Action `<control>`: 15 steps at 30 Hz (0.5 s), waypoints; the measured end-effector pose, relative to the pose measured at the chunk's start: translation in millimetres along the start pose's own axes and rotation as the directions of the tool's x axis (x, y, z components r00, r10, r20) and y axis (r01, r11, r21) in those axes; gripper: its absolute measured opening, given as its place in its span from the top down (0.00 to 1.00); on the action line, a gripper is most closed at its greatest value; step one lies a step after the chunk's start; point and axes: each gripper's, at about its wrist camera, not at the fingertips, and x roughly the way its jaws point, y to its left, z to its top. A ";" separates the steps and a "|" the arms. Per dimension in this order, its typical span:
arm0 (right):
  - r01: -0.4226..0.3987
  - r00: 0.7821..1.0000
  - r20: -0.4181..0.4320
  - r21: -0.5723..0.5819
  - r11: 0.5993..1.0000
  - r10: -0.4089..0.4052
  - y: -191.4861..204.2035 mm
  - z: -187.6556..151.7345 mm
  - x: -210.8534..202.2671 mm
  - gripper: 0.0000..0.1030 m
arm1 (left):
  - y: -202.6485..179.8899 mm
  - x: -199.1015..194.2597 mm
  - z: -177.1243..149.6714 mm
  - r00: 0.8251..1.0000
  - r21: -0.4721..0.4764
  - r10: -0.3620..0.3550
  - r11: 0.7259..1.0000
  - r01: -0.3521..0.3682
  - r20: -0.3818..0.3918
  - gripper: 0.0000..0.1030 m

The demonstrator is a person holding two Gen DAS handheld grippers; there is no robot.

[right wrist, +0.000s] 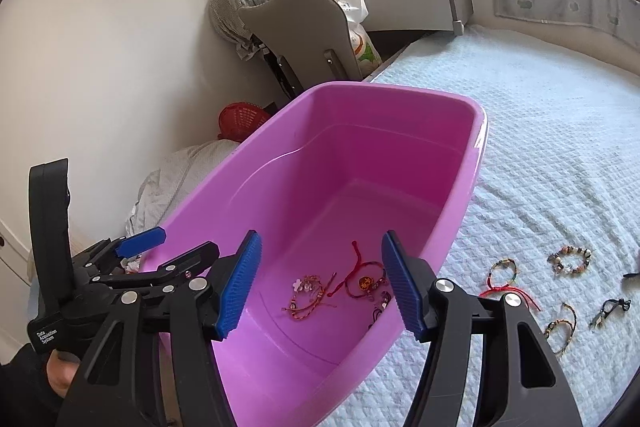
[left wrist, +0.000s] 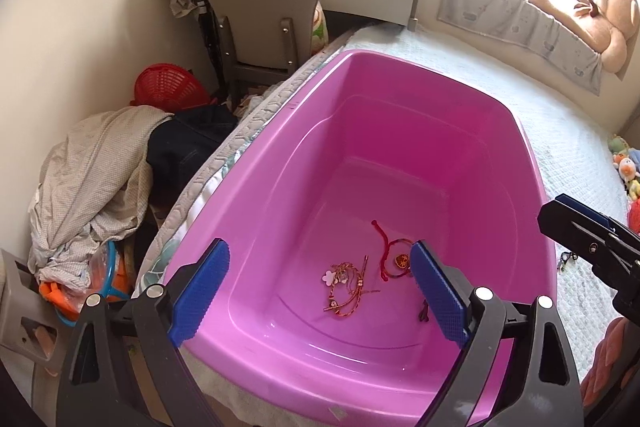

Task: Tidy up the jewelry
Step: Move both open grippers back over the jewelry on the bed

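Both claws hang over the near end of the pink tub (right wrist: 460, 163), which sits on the bed (right wrist: 540, 131). Left claw (left wrist: 320, 291) spread wide, nothing between its pads; right claw (right wrist: 320, 287) parted, also empty. In the tub bottom: a braided charm bracelet (right wrist: 306, 297), a red cord bracelet with a gold-marked pendant (right wrist: 362, 277), and a small dark piece (right wrist: 378, 311), partly hidden behind the right claw's pad, too small to identify. Remaining bracelets (right wrist: 560, 283) lie loose on the bed, to the right of the tub and of the right claw, so the right hand is nearer. Judged next: swing right and down. The farthest-right item is cut off by the lens edge.
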 end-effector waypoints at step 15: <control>0.052 0.991 0.124 -0.051 0.997 -0.046 -61.1 -64.4 -98.4 0.40 | -52.5 -58.7 -44.4 0.995 -0.059 0.046 0.997 -0.041 0.084 0.06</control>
